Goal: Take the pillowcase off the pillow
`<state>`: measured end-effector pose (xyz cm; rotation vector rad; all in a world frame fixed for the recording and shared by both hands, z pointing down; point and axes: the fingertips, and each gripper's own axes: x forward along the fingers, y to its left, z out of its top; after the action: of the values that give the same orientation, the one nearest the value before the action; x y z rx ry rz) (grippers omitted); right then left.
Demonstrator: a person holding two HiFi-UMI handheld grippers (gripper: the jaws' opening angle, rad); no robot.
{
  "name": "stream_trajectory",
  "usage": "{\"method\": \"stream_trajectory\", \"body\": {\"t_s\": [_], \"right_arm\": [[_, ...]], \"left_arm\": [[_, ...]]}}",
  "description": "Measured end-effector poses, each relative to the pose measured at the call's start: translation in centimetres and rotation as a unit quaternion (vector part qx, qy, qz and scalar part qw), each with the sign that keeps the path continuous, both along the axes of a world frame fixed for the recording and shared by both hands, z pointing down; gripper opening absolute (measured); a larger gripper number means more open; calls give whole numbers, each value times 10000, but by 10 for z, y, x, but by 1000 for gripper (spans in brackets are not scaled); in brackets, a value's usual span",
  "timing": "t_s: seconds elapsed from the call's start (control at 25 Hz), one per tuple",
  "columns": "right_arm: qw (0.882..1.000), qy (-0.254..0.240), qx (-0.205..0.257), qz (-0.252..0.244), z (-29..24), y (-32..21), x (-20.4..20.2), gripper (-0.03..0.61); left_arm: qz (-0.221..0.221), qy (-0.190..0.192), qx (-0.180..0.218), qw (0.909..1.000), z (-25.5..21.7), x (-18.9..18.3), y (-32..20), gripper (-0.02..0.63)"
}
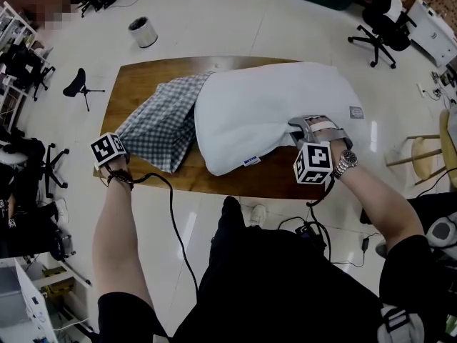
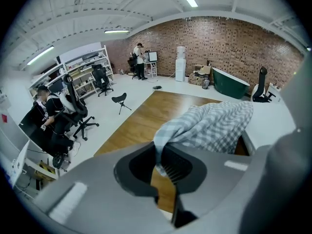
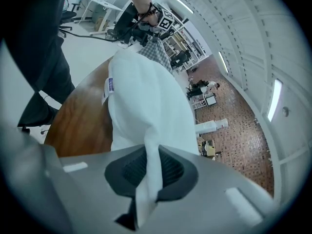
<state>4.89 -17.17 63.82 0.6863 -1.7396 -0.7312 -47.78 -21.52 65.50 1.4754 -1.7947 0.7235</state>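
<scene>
A white pillow (image 1: pixel 275 109) lies across the brown table (image 1: pixel 139 81), almost wholly out of the grey checked pillowcase (image 1: pixel 163 120), which trails off its left end. My left gripper (image 1: pixel 123 164) is at the table's front left corner, shut on a corner of the pillowcase (image 2: pixel 214 126); the cloth runs down between its fingers (image 2: pixel 171 167). My right gripper (image 1: pixel 305 131) is at the pillow's near right side, shut on a fold of the white pillow (image 3: pixel 146 116) that passes between its jaws. A small label (image 1: pixel 250 161) shows on the pillow's near edge.
A person's legs and shoes (image 1: pixel 243 213) stand right at the table's front edge. Cables (image 1: pixel 175 227) hang from both grippers. Office chairs (image 1: pixel 378 27), a stool (image 1: pixel 77 84) and a round bin (image 1: pixel 143 32) stand on the white floor around the table; a wooden chair (image 1: pixel 428 148) is at the right.
</scene>
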Motion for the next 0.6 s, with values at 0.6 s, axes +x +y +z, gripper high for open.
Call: {"method": "stream_trajectory", "body": {"t_s": [0.6], "right_arm": [[9998,-136,-124,89,12,16,3,49]], "left_arm": [[-161,-65,-43,9998,4,-5,37,31]]}}
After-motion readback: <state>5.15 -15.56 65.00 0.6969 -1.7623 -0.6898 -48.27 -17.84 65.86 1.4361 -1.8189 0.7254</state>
